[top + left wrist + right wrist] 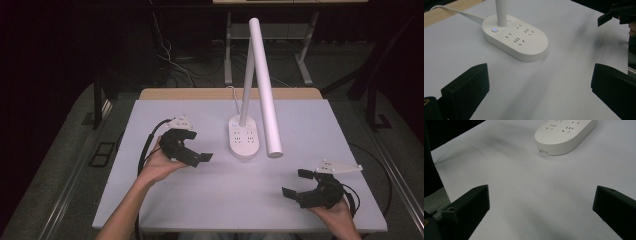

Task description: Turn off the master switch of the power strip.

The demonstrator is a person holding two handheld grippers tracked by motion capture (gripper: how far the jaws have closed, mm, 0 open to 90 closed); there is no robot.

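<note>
Nearest you, your right hand (pixel 336 212) holds the right gripper (pixel 296 184) low at the near right of the white table (pixel 200 200), its jaws spread wide with nothing between them and pointing left across the surface. In the right gripper view those two black jaws rise at the bottom corners with bare tabletop between them, and the near end of the lamp base (pixel 564 133) lies ahead, well apart from them.

A little farther in, on the left side, your left hand (pixel 161 162) cradles the left gripper (pixel 200 145), palm turned up. Its jaws are also wide apart and hold nothing; they point right, toward the lamp base (pixel 243 136). In the left gripper view the base (pixel 519 40) sits ahead between the jaws but clear of both, with a small round button (pixel 495 30) beside the foot of the stem (pixel 501 12); it looks faintly blue, though the frame is too soft to be sure.

The white desk lamp stands at the middle of the table. Its oval base carries socket slots on top. The stem (pixel 246 82) rises from the far end, and the long white lamp head (pixel 265 87) slopes down toward you, ending above the table just right of the base. A white cord (pixel 456 12) runs from the base toward the wooden far edge (pixel 200 93).
</note>
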